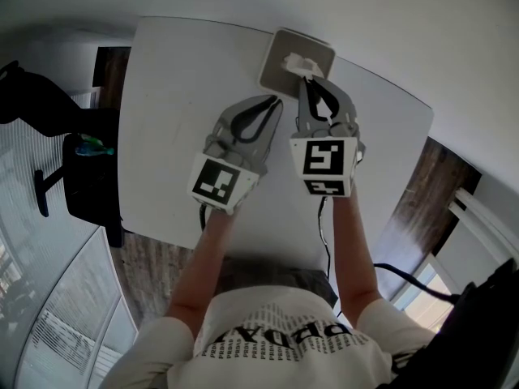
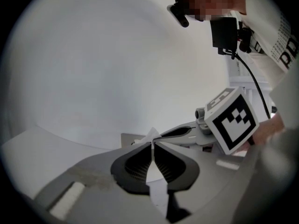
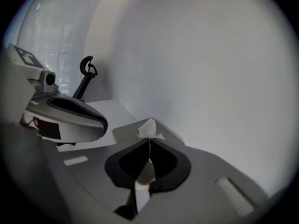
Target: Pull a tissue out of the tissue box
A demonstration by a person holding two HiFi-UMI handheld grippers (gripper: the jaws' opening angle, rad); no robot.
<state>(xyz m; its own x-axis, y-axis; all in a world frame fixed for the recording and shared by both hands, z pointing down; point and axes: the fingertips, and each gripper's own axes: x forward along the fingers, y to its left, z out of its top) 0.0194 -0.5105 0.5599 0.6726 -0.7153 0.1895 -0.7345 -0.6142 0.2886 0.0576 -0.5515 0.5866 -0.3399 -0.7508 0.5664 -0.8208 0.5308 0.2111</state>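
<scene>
Right hand-held gripper (image 3: 149, 140): clenched on the tissue (image 3: 148, 128), I judge; the tuft stands straight off its tips.
Tissue: sticks up from the slot of the box (image 1: 278, 57), at the far edge of the table (image 1: 174, 96).
Left hand-held gripper (image 2: 153, 143): clenched, empty, just beside the box's near corner.
Next pull: I'd draw up and back toward me; the right one is nearer.
</scene>
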